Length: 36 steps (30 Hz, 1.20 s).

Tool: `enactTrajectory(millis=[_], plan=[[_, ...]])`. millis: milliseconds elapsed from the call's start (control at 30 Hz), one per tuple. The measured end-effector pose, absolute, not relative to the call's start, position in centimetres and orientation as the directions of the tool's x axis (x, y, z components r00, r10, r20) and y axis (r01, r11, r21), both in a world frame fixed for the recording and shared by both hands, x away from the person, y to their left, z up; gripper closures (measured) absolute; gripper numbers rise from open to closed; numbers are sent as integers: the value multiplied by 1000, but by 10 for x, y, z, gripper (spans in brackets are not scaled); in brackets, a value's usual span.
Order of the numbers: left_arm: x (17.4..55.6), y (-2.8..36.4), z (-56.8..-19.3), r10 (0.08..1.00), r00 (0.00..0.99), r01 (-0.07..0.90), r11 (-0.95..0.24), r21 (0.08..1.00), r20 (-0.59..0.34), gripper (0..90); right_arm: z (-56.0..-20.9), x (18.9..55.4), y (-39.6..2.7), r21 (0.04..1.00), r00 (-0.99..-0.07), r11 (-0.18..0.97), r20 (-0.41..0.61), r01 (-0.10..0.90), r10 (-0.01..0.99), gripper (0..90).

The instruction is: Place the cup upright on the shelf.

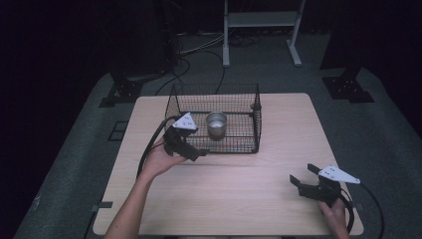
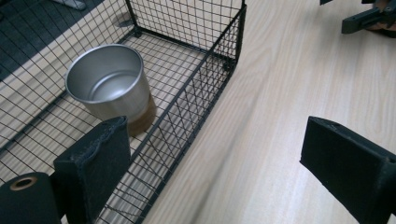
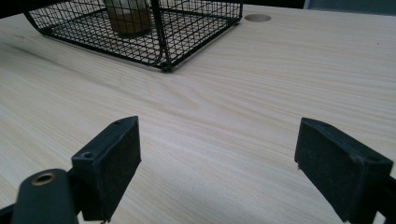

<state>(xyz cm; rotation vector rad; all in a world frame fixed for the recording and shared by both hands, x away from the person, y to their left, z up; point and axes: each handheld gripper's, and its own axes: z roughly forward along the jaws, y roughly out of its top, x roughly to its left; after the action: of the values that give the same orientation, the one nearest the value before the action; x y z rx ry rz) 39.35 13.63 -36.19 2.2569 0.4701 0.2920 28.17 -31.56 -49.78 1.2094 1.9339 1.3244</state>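
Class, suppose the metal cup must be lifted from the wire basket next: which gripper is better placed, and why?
Probably the left gripper: it is open at the basket's near wall, close to the cup. The right gripper is open too, but over bare table, well away.

Left tool (image 1: 191, 149) gapes wide, forearm angled inward; right tool (image 1: 303, 177) gapes too, held low.

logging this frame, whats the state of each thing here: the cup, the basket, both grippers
cup: upright, empty, standing inside the basket
basket: open-topped wire basket, sitting flat on the table, holding just the cup
left gripper: open, at the basket's near wall, gripping nothing
right gripper: open, low over bare table, gripping nothing
table: bare wood around the basket
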Motion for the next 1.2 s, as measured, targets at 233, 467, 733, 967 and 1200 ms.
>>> enactTrajectory(millis=[233,467,733,967,1200], plan=[[383,144,-370,429,902,244,-594,767,44,73,-498,281,-315,911,-479,133,77,390,874,137],[373,152,-378,438,898,251,-575,779,33,73,-498,281,-315,911,-477,134,76,391,875,137],[363,160,-387,446,895,261,-552,792,16,73,-498,281,-315,910,-474,134,75,391,877,137],[356,166,-398,456,890,277,-542,793,0,73,-498,281,-315,911,-472,131,77,391,878,137],[348,173,-404,461,887,285,-520,805,-16,73,-498,281,-315,911,-472,133,75,391,878,137]])
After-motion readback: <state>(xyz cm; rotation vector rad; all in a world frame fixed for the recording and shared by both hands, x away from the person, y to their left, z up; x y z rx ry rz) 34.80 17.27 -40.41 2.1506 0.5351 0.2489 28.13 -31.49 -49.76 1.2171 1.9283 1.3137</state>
